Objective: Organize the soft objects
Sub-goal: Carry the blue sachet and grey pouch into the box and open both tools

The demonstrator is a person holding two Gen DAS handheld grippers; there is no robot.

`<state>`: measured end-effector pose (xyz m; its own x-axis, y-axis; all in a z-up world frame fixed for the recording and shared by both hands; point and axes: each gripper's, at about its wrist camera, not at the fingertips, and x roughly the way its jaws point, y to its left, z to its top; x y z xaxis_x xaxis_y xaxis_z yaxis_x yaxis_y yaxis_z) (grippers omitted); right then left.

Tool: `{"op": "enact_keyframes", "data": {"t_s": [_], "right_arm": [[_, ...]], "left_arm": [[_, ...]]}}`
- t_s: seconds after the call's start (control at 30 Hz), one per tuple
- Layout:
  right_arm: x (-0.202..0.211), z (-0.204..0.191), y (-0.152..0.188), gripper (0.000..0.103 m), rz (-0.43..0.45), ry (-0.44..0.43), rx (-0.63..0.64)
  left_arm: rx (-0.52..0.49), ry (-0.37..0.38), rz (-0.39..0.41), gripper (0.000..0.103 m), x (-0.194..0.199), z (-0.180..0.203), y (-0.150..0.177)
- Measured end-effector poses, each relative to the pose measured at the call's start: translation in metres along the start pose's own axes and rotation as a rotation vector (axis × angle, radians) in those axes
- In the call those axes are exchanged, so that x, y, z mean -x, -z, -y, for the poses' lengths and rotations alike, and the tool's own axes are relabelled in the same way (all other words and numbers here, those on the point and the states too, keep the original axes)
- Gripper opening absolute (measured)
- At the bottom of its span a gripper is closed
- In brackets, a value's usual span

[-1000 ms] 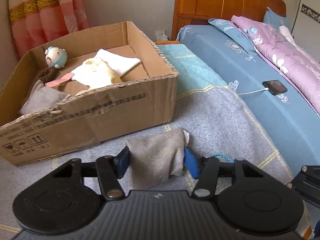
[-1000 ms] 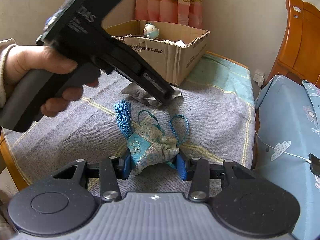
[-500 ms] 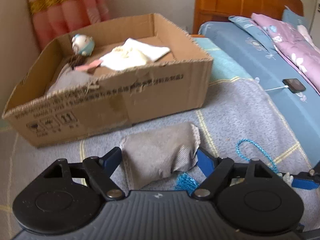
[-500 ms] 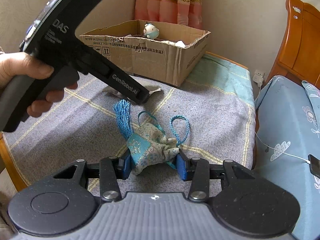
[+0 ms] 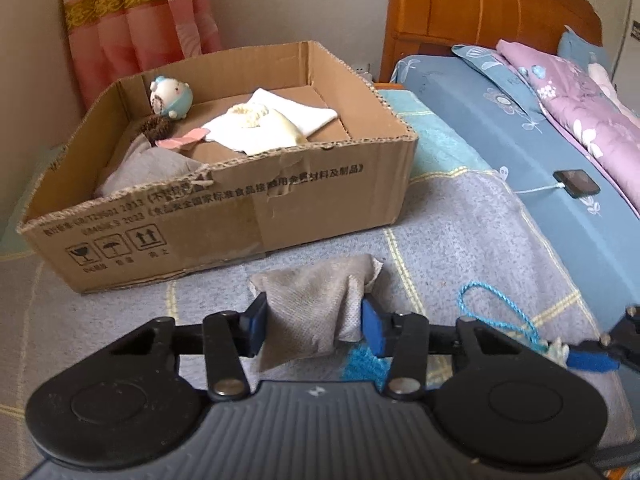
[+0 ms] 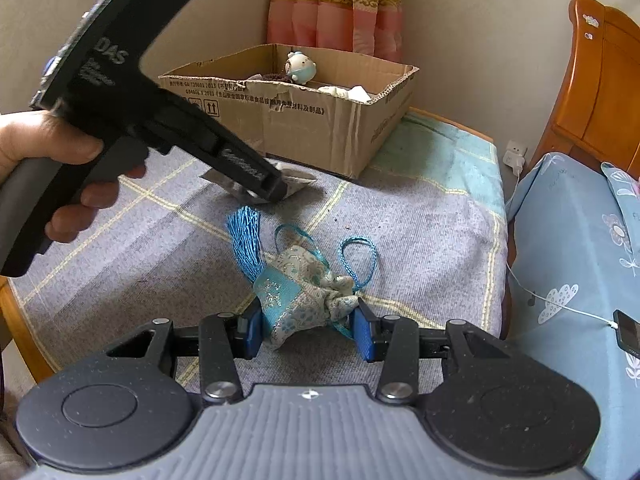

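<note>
Two soft pouches gripped, with the box already part-filled.

The left gripper (image 5: 312, 326) pinches a grey woven fabric pouch (image 5: 316, 312) between its blue pads, the pouch resting on the grey checked blanket (image 5: 460, 240) just in front of the open brown cardboard box (image 5: 248, 208). The right gripper (image 6: 306, 330) is closed on a blue-and-cream embroidered drawstring sachet (image 6: 304, 296), its blue tassel (image 6: 244, 240) and cord loops trailing on the blanket, well short of the box. Inside the box lie a white-and-blue plush toy (image 5: 172, 98), a cream cloth bundle (image 5: 256, 124), a white folded cloth (image 5: 296, 112) and a grey fabric item (image 5: 148, 168). By these views, 2 items appear left to place.
</note>
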<state>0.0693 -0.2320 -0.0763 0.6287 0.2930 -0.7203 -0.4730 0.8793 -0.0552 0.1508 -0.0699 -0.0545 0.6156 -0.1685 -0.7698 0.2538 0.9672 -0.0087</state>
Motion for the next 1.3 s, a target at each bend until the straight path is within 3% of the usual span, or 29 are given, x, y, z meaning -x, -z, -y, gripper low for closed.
{"op": "enact_keyframes", "data": {"t_s": [0.33,0.67,0.9,1.07,1.2,1.3], "right_arm": [[0.006,-0.004,-0.014,0.049,-0.02,-0.043,0.008],[0.028,-0.011,-0.048,0.049,0.029,-0.06,0.063],[0.041,-0.008,-0.074,0.049,0.082,-0.028,0.1],[0.047,0.003,-0.097,0.049,0.127,-0.018,0.103],[0.051,0.009,-0.112,0.049,0.159,-0.008,0.108],[0.051,0.013,-0.122,0.049,0.179,0.008,0.121]], "left_arm": [[-0.068,0.021,0.024,0.046,0.053,-0.021,0.007],[-0.084,-0.004,0.163,0.046,0.098,-0.05,-0.021],[-0.083,-0.05,0.226,0.046,0.081,-0.068,-0.063],[-0.073,-0.047,0.193,0.046,0.04,-0.08,-0.103],[-0.072,-0.069,0.167,0.046,0.012,-0.083,-0.121],[-0.063,-0.037,0.143,0.046,-0.004,-0.083,-0.128]]}}
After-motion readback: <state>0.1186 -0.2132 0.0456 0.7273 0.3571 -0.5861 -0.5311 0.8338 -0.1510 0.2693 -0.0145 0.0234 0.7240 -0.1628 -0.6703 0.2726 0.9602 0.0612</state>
